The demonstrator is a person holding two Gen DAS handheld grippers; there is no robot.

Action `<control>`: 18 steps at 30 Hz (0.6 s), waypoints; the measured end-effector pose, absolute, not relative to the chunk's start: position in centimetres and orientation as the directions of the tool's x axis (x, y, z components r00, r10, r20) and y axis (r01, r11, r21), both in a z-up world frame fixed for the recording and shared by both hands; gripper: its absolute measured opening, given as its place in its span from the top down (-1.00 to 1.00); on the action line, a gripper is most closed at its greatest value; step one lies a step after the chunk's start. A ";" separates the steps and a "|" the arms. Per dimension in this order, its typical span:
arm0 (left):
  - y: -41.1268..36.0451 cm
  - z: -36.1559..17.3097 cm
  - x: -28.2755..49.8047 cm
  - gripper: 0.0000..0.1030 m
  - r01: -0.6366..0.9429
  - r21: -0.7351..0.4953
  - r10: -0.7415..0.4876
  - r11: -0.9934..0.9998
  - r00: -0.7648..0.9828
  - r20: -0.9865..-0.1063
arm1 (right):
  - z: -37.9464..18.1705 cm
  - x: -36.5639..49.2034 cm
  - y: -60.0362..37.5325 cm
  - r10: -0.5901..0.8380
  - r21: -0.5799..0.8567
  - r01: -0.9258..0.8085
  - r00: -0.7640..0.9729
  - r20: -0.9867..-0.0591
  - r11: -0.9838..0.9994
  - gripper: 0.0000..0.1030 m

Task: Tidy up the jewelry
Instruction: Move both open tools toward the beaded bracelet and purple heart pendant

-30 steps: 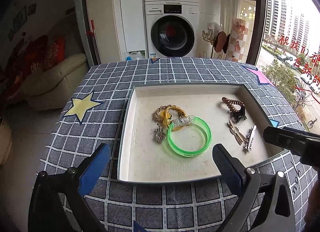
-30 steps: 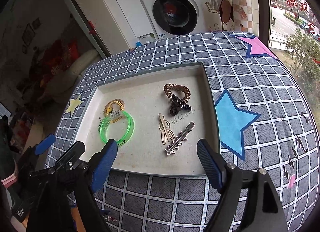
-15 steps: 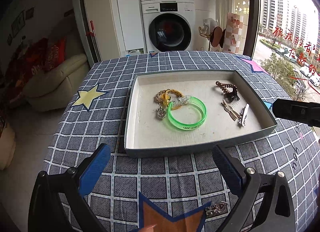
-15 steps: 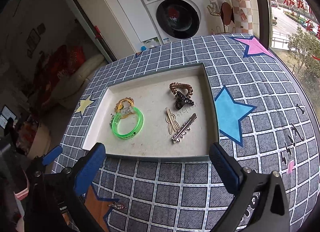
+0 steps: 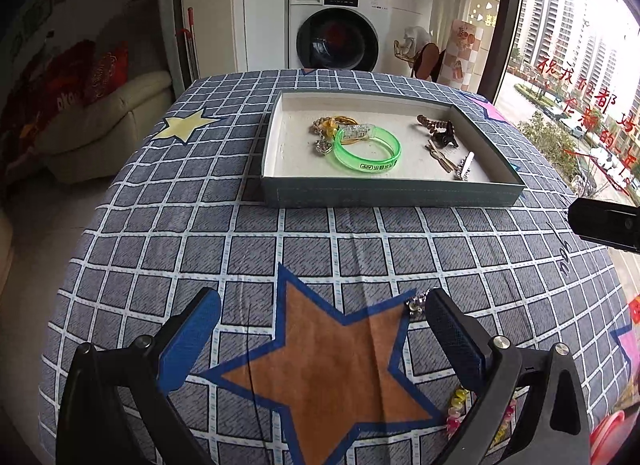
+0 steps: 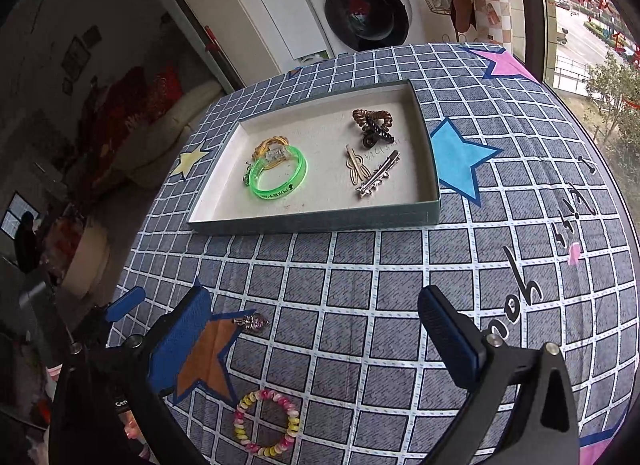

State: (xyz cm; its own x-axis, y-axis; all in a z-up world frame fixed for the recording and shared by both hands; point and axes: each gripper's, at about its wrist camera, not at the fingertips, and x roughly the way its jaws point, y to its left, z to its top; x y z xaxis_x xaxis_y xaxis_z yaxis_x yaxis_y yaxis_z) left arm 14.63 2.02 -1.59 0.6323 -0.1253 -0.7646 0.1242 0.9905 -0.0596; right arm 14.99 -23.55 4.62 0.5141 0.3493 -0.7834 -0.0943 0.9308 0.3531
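Observation:
A shallow teal tray [image 5: 392,193] [image 6: 320,221] sits mid-table. Inside lie a green bangle [image 5: 368,149] [image 6: 280,173], a gold hair tie [image 5: 334,123], a brown coil tie with a black claw clip [image 5: 438,129] [image 6: 374,125], a gold hairpin [image 6: 355,167] and a silver clip [image 5: 464,167] [image 6: 378,181]. On the cloth near me lie a small silver charm [image 5: 416,305] [image 6: 253,323] and a multicoloured coil bracelet [image 6: 266,423] [image 5: 456,405]. My left gripper [image 5: 322,305] is open over the orange star, the charm beside its right finger. My right gripper [image 6: 314,299] is open wide and empty.
A checked grey cloth with coloured stars [image 6: 460,157] covers the table. A washing machine [image 5: 340,25] stands beyond the far edge, a sofa [image 5: 100,125] to the left and a window to the right. The right gripper's body [image 5: 604,225] shows at the left wrist view's right edge.
Both grippers have drawn back from the tray toward the near side of the table. The right jaws opened wider. The charm and the coil bracelet have come into view.

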 end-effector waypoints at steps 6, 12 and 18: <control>2.7 -2.6 12.7 -1.00 0.103 -0.052 -0.105 0.993 0.622 -0.776 | 3.1 11.6 -22.9 0.338 0.338 -0.091 0.480 -0.810 0.937 -1.00; 2.8 -3.2 11.8 -1.00 0.121 -0.031 -0.099 0.992 0.614 -0.783 | 1.3 8.5 -21.8 0.284 0.263 -0.109 0.442 -0.851 0.959 -1.00; 2.3 -3.5 12.1 -1.00 0.171 0.006 -0.101 0.985 0.606 -0.789 | -0.3 6.7 -20.6 0.241 0.206 -0.128 0.420 -0.875 0.970 -0.99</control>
State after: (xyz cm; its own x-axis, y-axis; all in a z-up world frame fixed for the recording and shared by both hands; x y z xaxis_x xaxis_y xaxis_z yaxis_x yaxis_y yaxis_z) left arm 12.07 2.30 -3.53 0.6065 -0.1007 -0.7887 0.1708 0.9853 0.0056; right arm 6.71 -20.65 -0.35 0.4201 0.2409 -0.8749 -0.1282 0.9702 0.2056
